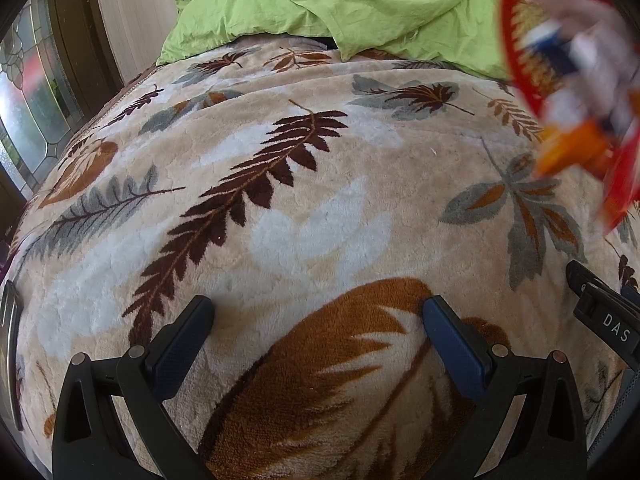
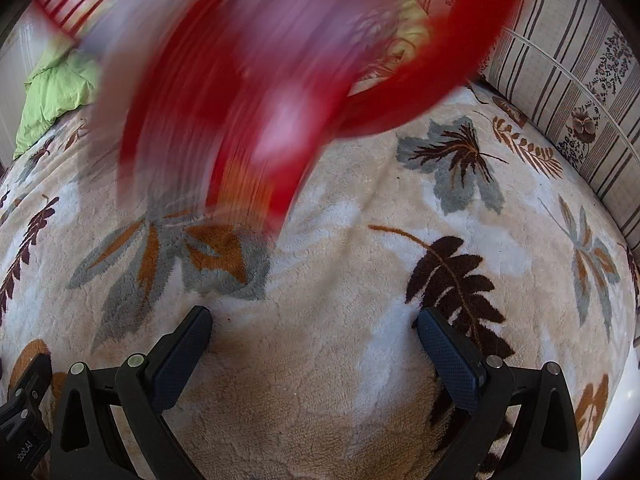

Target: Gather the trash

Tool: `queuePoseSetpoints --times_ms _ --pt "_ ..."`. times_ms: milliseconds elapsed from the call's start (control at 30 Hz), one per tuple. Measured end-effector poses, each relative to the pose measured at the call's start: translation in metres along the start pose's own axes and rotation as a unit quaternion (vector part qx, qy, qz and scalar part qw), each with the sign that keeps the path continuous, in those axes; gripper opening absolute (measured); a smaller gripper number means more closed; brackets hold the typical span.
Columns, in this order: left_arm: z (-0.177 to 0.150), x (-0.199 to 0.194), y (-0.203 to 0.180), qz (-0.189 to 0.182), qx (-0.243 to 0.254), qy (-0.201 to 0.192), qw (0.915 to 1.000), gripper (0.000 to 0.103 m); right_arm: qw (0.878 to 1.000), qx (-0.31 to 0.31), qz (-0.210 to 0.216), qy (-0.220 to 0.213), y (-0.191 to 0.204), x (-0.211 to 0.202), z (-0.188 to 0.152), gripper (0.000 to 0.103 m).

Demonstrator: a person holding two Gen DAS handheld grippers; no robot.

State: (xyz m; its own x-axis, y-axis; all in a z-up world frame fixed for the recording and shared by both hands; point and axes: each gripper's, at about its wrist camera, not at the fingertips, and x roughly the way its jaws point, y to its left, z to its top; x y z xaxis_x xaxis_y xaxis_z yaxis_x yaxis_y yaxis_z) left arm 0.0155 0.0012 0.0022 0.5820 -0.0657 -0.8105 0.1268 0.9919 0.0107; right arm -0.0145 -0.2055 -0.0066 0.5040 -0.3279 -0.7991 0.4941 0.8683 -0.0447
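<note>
A red plastic basket (image 1: 520, 64) hangs blurred in mid-air at the upper right of the left wrist view, tilted, with trash in it. That trash includes an orange wrapper (image 1: 572, 152) and a blue-and-white packet (image 1: 556, 48). The right wrist view has the same basket (image 2: 400, 92) as a red smear across the top, above the blanket; what holds it is hidden. My left gripper (image 1: 318, 312) is open and empty, low over the blanket. My right gripper (image 2: 314, 320) is also open and empty, short of the basket.
A plush beige blanket with brown and grey leaves (image 1: 304, 200) covers the bed. Green bedding (image 1: 320, 4) is bunched at the far end. A striped cushion (image 2: 568, 60) lines the right side. A glass door (image 1: 36, 92) stands to the left.
</note>
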Motion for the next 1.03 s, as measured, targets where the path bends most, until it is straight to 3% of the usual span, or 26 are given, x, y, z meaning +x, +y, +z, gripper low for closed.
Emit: queuePoseSetpoints --times_ms 1033 --pt "-0.0021 -0.0007 0.0012 -0.009 0.002 -0.001 1.0 0.103 1.0 0.0 0.0 0.0 0.0003 0.0001 0.0004 0.102"
